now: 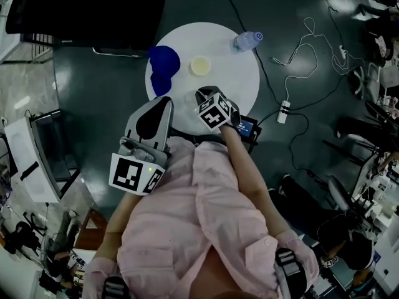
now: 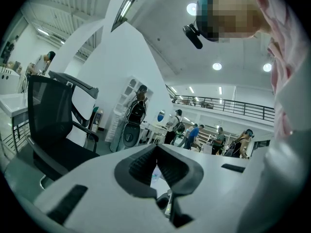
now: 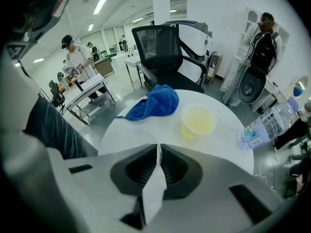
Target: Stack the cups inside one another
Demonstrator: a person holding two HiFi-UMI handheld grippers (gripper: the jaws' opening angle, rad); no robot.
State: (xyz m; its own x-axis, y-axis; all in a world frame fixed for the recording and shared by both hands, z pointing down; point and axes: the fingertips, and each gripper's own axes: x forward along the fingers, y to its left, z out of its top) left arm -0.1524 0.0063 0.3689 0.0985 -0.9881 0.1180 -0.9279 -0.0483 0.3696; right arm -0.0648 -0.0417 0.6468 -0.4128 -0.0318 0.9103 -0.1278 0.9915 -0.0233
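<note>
The right gripper [image 3: 158, 152] pinches the wall of, apparently, a thin white translucent cup [image 3: 153, 191] over the round white table [image 3: 221, 147]. The pale yellow plastic cup [image 3: 198, 120] stands beyond it. The left gripper [image 2: 156, 155] is closed and empty.

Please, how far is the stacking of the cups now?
Done: nothing is stacked yet; the pale yellow plastic cup stands alone on the round white table. In hand: the right gripper has its jaws shut on the thin wall of a translucent white cup over the table. Left to do: set it into the yellow cup. The left gripper, jaws shut and empty, is off to the side.
</note>
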